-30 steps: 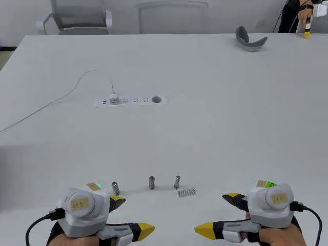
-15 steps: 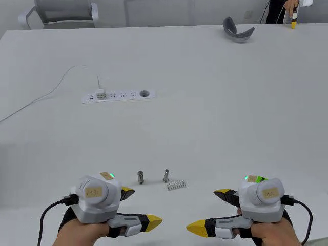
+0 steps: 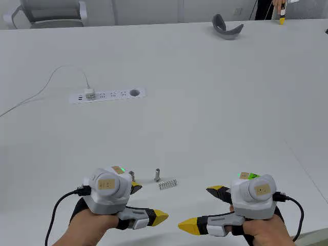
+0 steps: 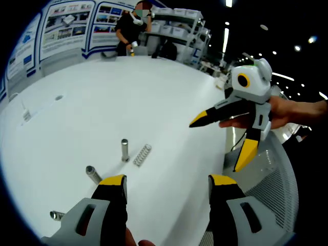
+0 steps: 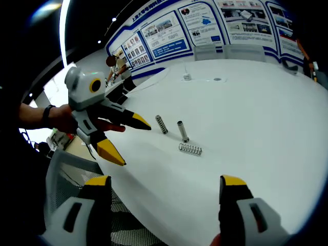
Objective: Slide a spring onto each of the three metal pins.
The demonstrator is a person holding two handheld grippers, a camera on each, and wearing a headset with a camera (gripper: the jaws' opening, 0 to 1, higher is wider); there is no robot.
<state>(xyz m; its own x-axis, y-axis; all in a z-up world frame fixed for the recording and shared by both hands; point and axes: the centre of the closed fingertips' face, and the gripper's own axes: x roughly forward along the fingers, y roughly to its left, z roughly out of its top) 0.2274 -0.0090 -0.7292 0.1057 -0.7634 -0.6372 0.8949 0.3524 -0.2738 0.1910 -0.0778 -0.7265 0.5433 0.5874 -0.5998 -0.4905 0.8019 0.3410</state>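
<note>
Three small metal pins stand near the table's front edge. A bare pin [image 3: 157, 175] [image 4: 124, 150] [image 5: 181, 131] is the rightmost. The middle pin [image 3: 131, 176] [image 5: 161, 124] [image 4: 93, 174] looks ribbed, as if a spring sits on it. The third pin [image 4: 57, 216] is hidden behind my left gripper in the head view. A loose spring [image 3: 167, 184] [image 4: 142, 155] [image 5: 190, 149] lies flat beside the bare pin. My left gripper [image 3: 148, 201] [image 4: 167, 180] is open and empty, just left of the pins. My right gripper [image 3: 199, 207] [image 5: 165, 180] is open and empty, right of the spring.
A white power strip [image 3: 107, 95] with a plugged charger and cable lies mid-table. A grey curved object [image 3: 227, 28] rests at the far side, and a chair [image 3: 48, 13] stands behind the table. The table's front edge runs just below both grippers.
The head camera has shifted, so the whole scene sits further left. My left gripper has moved right toward the pins and now covers the leftmost one. The right gripper has barely moved.
</note>
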